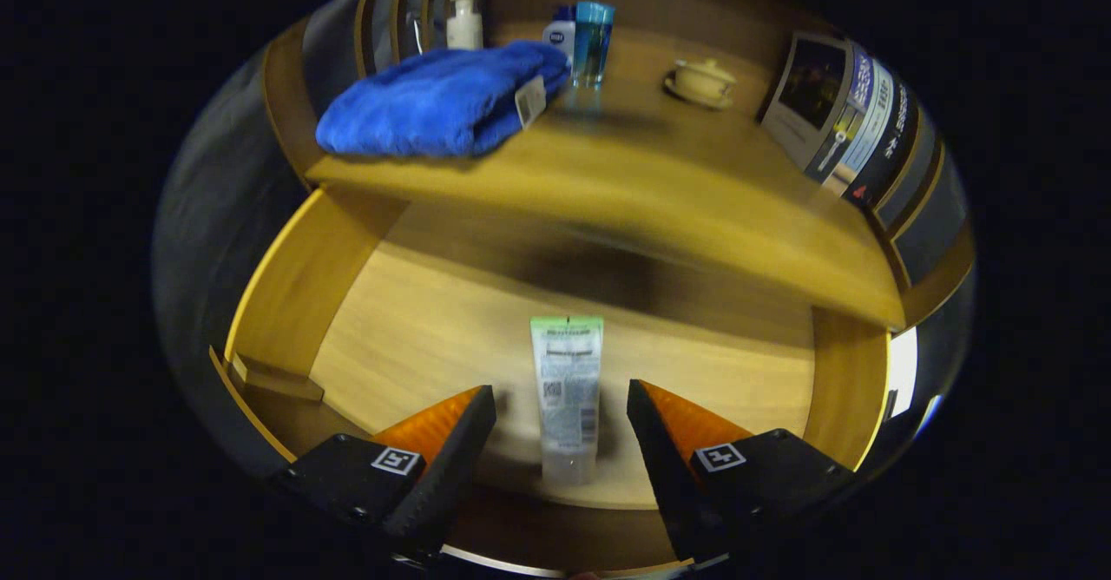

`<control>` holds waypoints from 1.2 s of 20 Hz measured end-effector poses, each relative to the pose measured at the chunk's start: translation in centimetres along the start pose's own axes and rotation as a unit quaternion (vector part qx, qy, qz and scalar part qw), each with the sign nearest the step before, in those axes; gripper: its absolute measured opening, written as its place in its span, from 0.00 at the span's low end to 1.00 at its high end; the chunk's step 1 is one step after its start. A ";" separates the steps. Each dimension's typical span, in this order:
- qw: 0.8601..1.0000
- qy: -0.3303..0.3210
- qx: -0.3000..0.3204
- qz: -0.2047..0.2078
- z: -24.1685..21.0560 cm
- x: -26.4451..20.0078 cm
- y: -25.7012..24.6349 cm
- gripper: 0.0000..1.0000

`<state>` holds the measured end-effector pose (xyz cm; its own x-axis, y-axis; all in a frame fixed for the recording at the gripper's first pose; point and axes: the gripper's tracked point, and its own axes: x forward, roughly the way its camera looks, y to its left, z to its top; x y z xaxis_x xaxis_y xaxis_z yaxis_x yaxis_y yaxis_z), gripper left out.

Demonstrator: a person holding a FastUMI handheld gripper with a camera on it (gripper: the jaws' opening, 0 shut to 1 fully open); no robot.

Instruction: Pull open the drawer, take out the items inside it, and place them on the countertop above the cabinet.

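Hanging above the open drawer (295,293), the tongs (562,402) stand spread wide, their two wedge-shaped fingers (451,428) apart and touching nothing. Between them lies a flat squeeze tube (566,398), lengthwise along the line of the fingers, its clear cap end nearest and its crimped green end pointing away. The tube is pale with printed panels and a small code square on its face; it rests flat on the drawer floor, with a gap to each finger.

Around it the drawer is a shallow box of light, smooth-grained wood with upright side walls left and right of the fingers.

Beyond the drawer, the wooden countertop (694,189) juts out over its far part and casts a dark shadow on the floor. On the countertop, ahead and to the left, sits a folded blue towel (434,102), plush and thick, with a tag on its edge. Past it stand a white pump bottle (465,23), a small bottle (561,35) and a clear blue tumbler (593,42). Ahead to the right sits a lidded cream cup (703,81) on a saucer, and farther right a printed box (846,120).
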<state>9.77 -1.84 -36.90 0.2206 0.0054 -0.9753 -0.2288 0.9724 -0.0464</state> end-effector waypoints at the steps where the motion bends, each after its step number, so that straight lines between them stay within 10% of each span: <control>1: 1.000 0.014 -0.001 -0.004 -0.5 0.4 -0.2 0.97; 8: 0.995 0.102 0.001 -0.003 -3.8 2.2 -0.6 0.79; 11: 0.994 0.097 0.040 0.019 -3.8 2.6 -0.4 0.54; 17: 0.993 -0.075 0.081 0.038 -0.9 -2.1 1.0 0.47; 24: 0.943 -0.319 0.092 0.016 11.1 -11.3 -2.1 0.46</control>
<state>18.23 -1.31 -23.37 0.7558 0.1183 -0.6440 -0.0895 0.9930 0.0775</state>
